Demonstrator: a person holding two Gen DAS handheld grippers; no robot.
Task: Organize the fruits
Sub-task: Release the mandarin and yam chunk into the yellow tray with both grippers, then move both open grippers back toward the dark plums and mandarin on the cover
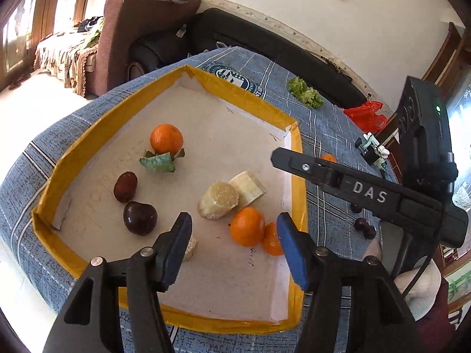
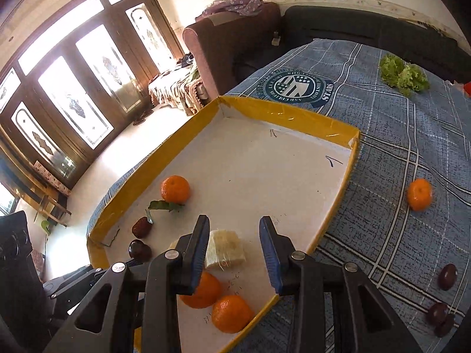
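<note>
A: Left gripper (image 1: 234, 250) sat low over the near end of the tray (image 1: 297, 176). Fingers about half apart, nothing between them. A mandarin (image 1: 246, 226) lay just past the tips, a second mandarin (image 1: 272, 239) touching it.

B: Right gripper (image 2: 234, 253)?

A: Also over the tray, fingers a narrow gap apart, empty. Cut banana piece (image 2: 225, 248) showed beyond them, not gripped.

B: Step?

A: Looked like between picks, both empty above the tray. Already in it: two banana pieces, dark plums (image 1: 139, 217), a far mandarin with leaf (image 1: 166, 138).

B: What was left?

A: On the counter (image 2: 397, 153), right of the tray: loose mandarin (image 2: 419, 194), and dark plums (image 2: 447, 276) nearer in. Lettuce (image 2: 403, 75) far back.

B: Next?

A: Probably the right gripper swinging out over the tray wall, opening wider for a fruit, closing gently since round fruit rolls.
</note>
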